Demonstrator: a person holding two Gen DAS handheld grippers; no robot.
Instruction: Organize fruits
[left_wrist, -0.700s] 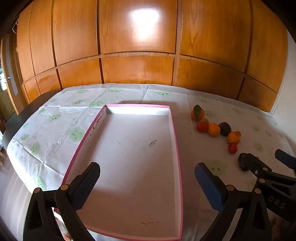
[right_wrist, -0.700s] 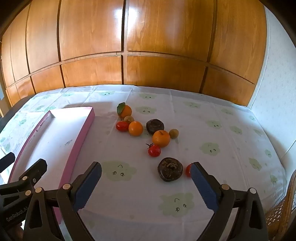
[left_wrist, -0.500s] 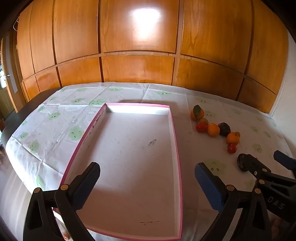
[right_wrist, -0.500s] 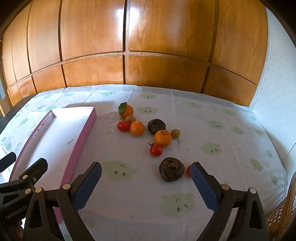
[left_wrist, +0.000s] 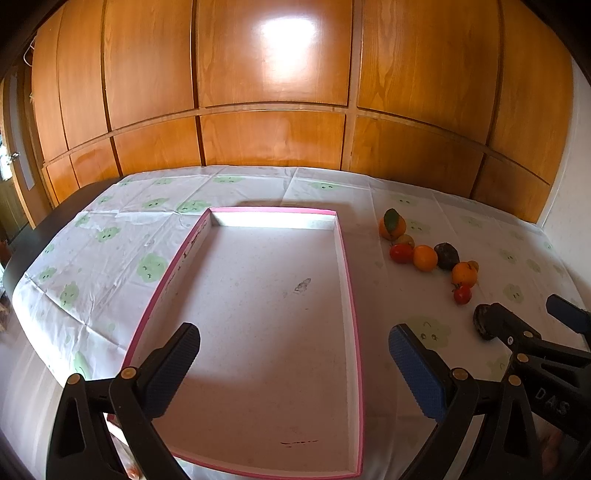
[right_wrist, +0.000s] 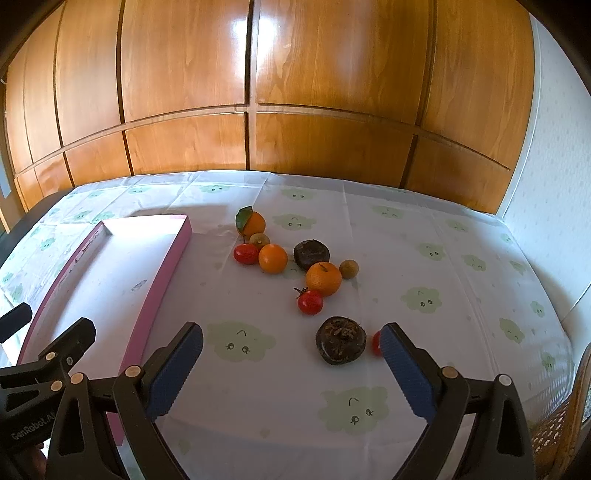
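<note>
Fruits (right_wrist: 323, 278) lie mid-frame beyond the open, empty right gripper (right_wrist: 291, 369), their row running upper left to lower right.

The right tool (right_wrist: 291, 363) hangs with its jaws wide apart and nothing between them above the tabletop (right_wrist: 424, 258). Just ahead lies a dark fruit (right_wrist: 341, 340), with oranges (right_wrist: 323, 278) and tomatoes (right_wrist: 310, 301) beyond; a pink tray (right_wrist: 162, 273) sits at left.
</note>
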